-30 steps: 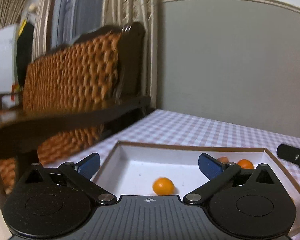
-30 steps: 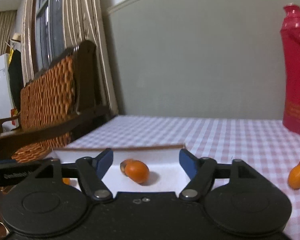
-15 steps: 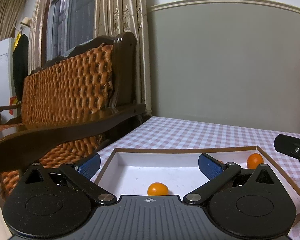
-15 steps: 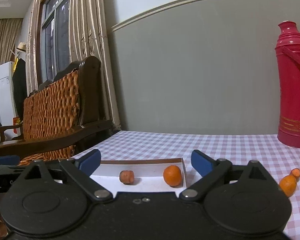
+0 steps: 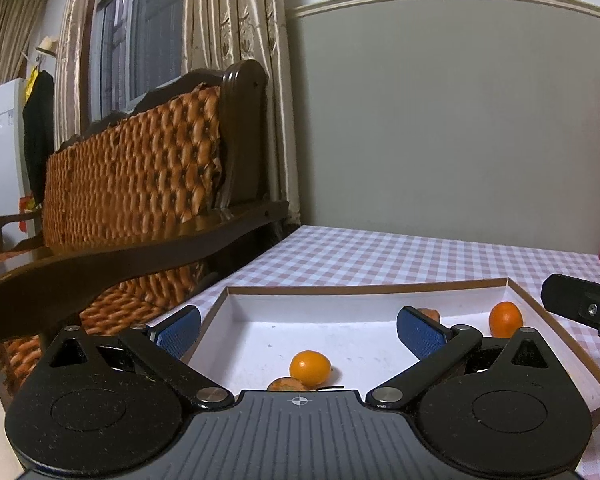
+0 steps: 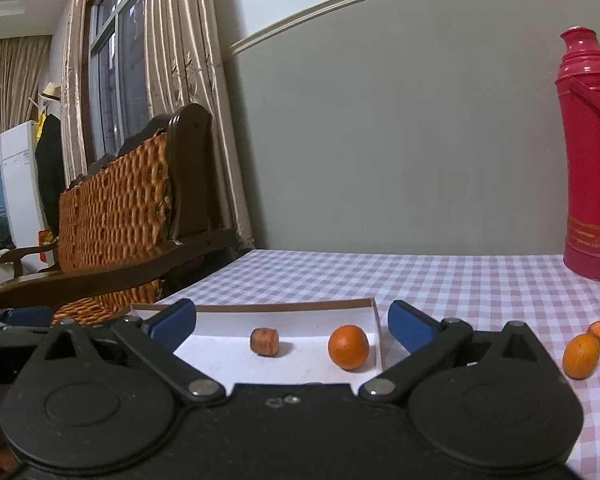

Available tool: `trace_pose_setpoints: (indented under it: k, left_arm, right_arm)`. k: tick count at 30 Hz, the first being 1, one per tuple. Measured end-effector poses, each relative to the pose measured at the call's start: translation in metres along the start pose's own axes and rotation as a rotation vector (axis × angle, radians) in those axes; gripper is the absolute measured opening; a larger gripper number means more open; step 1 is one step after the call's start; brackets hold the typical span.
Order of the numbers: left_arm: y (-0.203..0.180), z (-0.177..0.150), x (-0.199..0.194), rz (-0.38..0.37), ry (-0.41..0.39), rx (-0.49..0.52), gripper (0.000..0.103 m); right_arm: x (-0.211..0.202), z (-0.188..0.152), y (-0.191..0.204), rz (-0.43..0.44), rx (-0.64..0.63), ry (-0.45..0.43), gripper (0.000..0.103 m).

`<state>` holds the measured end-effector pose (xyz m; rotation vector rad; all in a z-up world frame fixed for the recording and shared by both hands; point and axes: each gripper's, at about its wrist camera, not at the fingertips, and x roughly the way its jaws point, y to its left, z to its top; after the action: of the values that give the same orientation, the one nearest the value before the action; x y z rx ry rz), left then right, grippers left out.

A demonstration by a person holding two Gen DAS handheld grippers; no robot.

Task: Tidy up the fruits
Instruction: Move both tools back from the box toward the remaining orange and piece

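Note:
A shallow white box (image 5: 364,290) with a brown rim lies on the checked tablecloth. It holds a yellow-orange kumquat (image 5: 310,368), an orange slice (image 5: 286,384) just under it, a round orange (image 6: 348,346) by the right wall and a brown chunk (image 6: 265,341). My left gripper (image 5: 298,322) hovers open over the box's near left end, nothing pressed. My right gripper (image 6: 292,316) points into the box's right end with its jaws opening; the orange and chunk lie beyond the pads, untouched. Outside the box, to the right, sit an oval orange fruit (image 6: 580,356) and a small piece (image 6: 598,330).
A red thermos (image 6: 590,160) stands at the table's back right by the grey wall. A wooden sofa with a woven orange cushion (image 6: 116,208) borders the table's left edge. The checked tablecloth (image 6: 420,276) stretches behind the box.
The right gripper's jaws have spread wider. The orange that lay between them beside the brown chunk has rolled right to the box wall. The left gripper stays open.

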<state>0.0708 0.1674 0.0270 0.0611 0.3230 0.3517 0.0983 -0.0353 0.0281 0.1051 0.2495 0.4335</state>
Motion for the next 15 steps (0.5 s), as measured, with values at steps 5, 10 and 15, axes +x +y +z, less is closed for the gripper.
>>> trace_pose_setpoints:
  k: [5,10,15]
  left_arm:
    - [-0.006,0.0,-0.003,-0.002,0.003,0.011,0.103]
    - [-0.015,-0.001,-0.009,-0.012,0.005,0.023,0.103]
    - [-0.027,-0.001,-0.016,-0.042,0.008,0.037,0.103]
  right_arm:
    - [-0.008,-0.003,-0.003,-0.006,-0.012,0.007,0.097]
    - [-0.017,-0.002,-0.013,-0.011,0.006,0.026,0.097]
    - [-0.025,-0.001,-0.026,-0.014,0.055,0.072,0.097]
